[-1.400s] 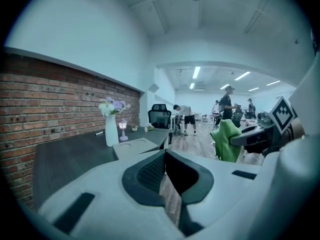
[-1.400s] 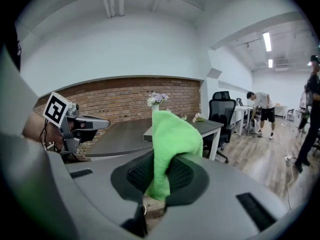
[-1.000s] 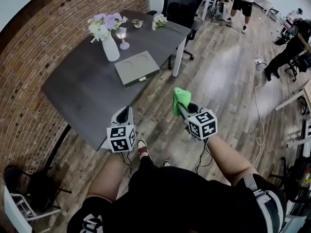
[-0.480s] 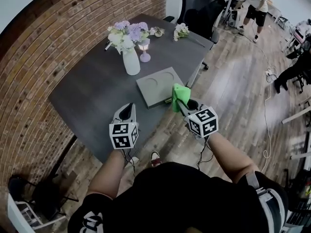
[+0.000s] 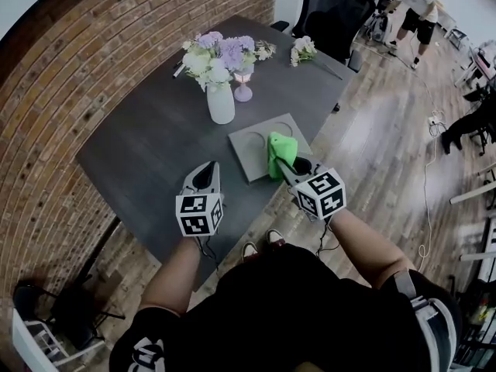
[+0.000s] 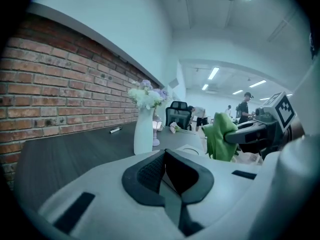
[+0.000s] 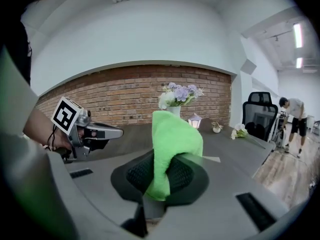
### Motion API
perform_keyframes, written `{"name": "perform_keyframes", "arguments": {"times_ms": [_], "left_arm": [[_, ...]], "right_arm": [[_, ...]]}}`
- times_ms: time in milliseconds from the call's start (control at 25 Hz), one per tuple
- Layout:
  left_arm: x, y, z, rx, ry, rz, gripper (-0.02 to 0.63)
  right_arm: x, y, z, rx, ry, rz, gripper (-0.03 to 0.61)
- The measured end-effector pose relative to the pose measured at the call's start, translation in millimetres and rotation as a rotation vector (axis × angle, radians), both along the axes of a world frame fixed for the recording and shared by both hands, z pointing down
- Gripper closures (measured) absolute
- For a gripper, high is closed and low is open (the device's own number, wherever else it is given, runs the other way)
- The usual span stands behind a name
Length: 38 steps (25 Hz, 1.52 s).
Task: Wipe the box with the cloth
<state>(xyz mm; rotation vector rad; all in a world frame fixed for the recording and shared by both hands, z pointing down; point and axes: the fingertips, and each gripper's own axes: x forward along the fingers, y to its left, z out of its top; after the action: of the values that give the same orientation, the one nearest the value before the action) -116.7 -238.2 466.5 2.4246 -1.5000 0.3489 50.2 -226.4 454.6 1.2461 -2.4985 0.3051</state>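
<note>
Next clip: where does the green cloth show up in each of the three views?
Head view: green cloth right of centre, held by the right gripper, overlapping the grey box.
Left gripper view: right of centre, hanging from the right gripper.
Right gripper view: dead centre, pinched between its fingers.
Shared landmark: the white vase of flowers, visible in all three.

bright, even ceiling light | fisheye edges dark | foreground jaws blurred
</note>
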Motion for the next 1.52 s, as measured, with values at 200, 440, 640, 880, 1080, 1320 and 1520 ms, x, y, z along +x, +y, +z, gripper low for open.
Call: {"name": "perform_keyframes", "arguments": {"times_ms": [200,440,640,880,1080,1320,1520], "left_arm": [[-1.5,-8.1,-6.5,0.011,0.025,-0.051,0.606],[1.0,-15.8,-8.7,0.023,0.018,-0.085,0.606],[7.6,-8.7,-11.7,0.039,0.008,-0.093,0.606],[-33.8,9.5,3.8,0.004,0.025,-0.222,0.606],[-66.9,30.7,23.7,-0.046,0.040,-0.323,0.606],[-69.0,45.9,41.3,-0.086,0.027,-0.340,0.605],[-66.1,46.5,55.5,-0.120,0.031,-0.343,0.606]], "right_arm": [[-8.6,-15.2,-4.2,0.009,0.015,-0.070,0.535],[-20.6,-23.9,-9.1,0.020,0.011,-0.148,0.535],[-43.4,-10.1,6.7,-0.020,0.040,-0.263,0.535],[-85.7,10.2,32.2,-0.082,0.097,-0.440,0.534],[-119.9,32.8,54.8,-0.144,0.137,-0.580,0.535],[-136.6,40.9,77.2,-0.188,0.167,-0.660,0.534],[-133.0,31.5,96.0,-0.217,0.189,-0.664,0.534]]}}
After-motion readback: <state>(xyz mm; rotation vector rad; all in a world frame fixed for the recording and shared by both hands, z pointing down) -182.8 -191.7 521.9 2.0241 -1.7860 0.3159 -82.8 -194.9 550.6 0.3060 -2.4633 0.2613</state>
